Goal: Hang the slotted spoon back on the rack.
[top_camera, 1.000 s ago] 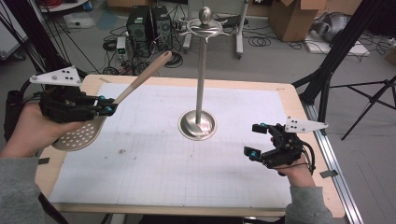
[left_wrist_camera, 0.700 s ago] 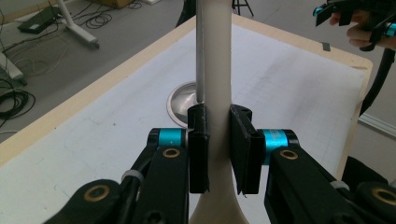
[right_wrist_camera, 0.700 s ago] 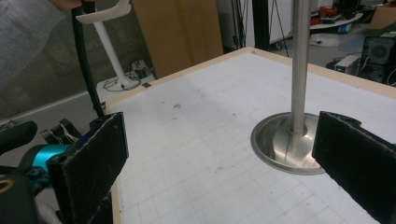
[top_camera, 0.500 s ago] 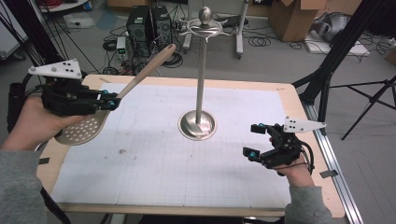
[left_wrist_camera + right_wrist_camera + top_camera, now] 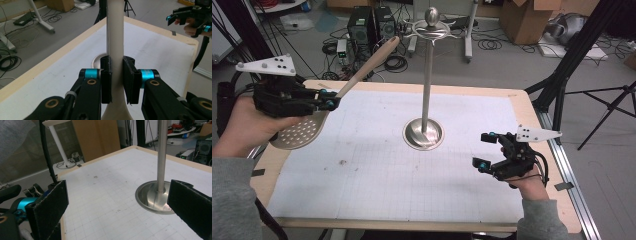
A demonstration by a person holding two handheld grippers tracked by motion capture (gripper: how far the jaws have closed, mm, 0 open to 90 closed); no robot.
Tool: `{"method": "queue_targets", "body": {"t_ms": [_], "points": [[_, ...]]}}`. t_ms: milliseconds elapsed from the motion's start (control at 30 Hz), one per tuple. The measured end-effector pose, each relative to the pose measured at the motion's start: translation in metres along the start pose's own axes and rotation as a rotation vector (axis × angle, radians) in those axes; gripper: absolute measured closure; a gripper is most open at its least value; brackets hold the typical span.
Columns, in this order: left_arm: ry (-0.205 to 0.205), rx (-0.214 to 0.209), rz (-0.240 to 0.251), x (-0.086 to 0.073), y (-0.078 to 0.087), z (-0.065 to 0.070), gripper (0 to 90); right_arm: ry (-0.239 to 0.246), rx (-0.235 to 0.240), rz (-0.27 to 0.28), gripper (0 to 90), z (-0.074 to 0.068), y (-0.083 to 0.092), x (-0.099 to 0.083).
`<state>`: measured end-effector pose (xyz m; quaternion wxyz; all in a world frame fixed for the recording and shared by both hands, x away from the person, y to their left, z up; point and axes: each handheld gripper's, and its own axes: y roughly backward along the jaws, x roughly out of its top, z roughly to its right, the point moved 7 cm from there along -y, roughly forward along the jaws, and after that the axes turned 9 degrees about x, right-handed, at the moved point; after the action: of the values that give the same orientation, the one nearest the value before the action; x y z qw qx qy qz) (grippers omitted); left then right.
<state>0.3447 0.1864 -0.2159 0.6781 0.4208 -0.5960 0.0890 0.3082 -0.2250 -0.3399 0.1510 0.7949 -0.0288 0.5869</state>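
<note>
We see the left claw [image 5: 331,100] pinching the pale handle of a slotted spoon [image 5: 302,132], lifted at the desk's [image 5: 377,220] left edge, its perforated bowl low and its handle slanting up and away. The right claw [image 5: 485,150] hovers with jaws spread wide, empty, well right of the metal stand [image 5: 426,85] at mid-desk.

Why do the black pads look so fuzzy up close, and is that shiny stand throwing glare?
In the right gripper view the near pads are soft-edged, too close to be sharp, while the stand's base shows a pale reflection. In the left gripper view the spoon handle looks washed out. The high view is evenly lit, slightly grainy.
</note>
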Motion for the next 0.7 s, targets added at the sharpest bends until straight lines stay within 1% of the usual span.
{"method": "queue_targets", "body": {"t_ms": [67, 100, 133, 167, 233, 367, 400, 467, 533, 700], "points": [[-0.003, 0.001, -0.001, 0.002, 0.0, 0.0, 77.9, 0.0, 0.001, 0.001, 2.2, 0.0, 0.0, 0.0], [-0.006, 0.002, -0.001, 0.003, 0.0, 0.0, 77.9, 0.009, -0.001, 0.004, 2.2, 0.0, 0.0, 0.0], [-0.006, 0.002, -0.004, 0.004, -0.001, 0.0, 77.9, 0.004, 0.0, 0.004, 2.2, 0.0, 0.001, 0.0], [0.005, 0.002, -0.002, 0.005, -0.002, 0.001, 78.0, 0.001, 0.001, 0.005, 2.2, 0.0, 0.001, 0.0], [0.005, 0.007, -0.003, 0.007, -0.004, 0.0, 77.9, 0.002, -0.001, 0.008, 2.2, 0.0, 0.001, 0.001], [0.022, -0.008, 0.006, 0.01, -0.008, -0.001, 77.9, 0.005, -0.004, 0.017, 2.3, 0.0, 0.003, 0.002], [0.019, -0.01, 0.01, 0.011, -0.008, -0.001, 77.9, 0.003, -0.003, 0.018, 2.2, 0.0, 0.003, 0.002], [0.034, -0.023, 0.023, 0.012, -0.008, -0.002, 77.9, 0.005, -0.003, 0.024, 2.2, 0.0, 0.004, 0.002], [0.037, -0.021, 0.021, 0.012, -0.009, -0.003, 77.9, 0.006, -0.004, 0.03, 2.2, 0.0, 0.005, 0.003], [0.037, -0.032, 0.028, 0.012, -0.01, -0.002, 77.9, 0.001, -0.008, 0.034, 2.2, 0.0, 0.006, 0.003]]}}
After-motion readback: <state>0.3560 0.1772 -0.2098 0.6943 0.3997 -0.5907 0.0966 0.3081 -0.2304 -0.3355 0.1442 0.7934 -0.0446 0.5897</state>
